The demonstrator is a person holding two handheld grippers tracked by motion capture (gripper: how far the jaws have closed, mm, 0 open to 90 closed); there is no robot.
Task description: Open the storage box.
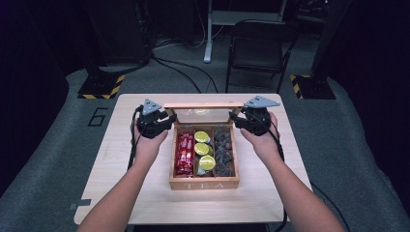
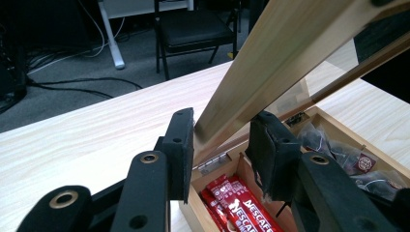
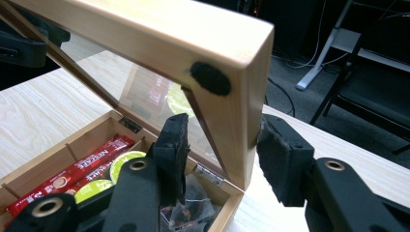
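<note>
Wooden and pale, the table (image 1: 121, 159) fills the middle of the high view, with the tea box (image 1: 204, 182) at centre frame, its glass-paned lid (image 1: 203, 105) raised at the back. Left of centre, the left gripper (image 1: 167, 119) stands at the lid's left side rail; in the left gripper view its jaws are part-way apart and straddle that rail, one pad touching the wood, the other seemingly just clear, so no firm clamp is evident. Inside the box, from left to right, lie red Nescafe sticks (image 1: 184, 154), yellow-green round pods (image 1: 202, 149) and dark tea sachets (image 1: 224, 152). Right of centre, the right gripper (image 1: 239, 118) brackets the lid's right rail likewise, jaws spread and not clearly pinching. Judged from this, the step in hand is swinging the lid on its hinges; whether opening or shutting cannot be told. Next, both hands should move together, evenly, so the frame does not twist.
</note>
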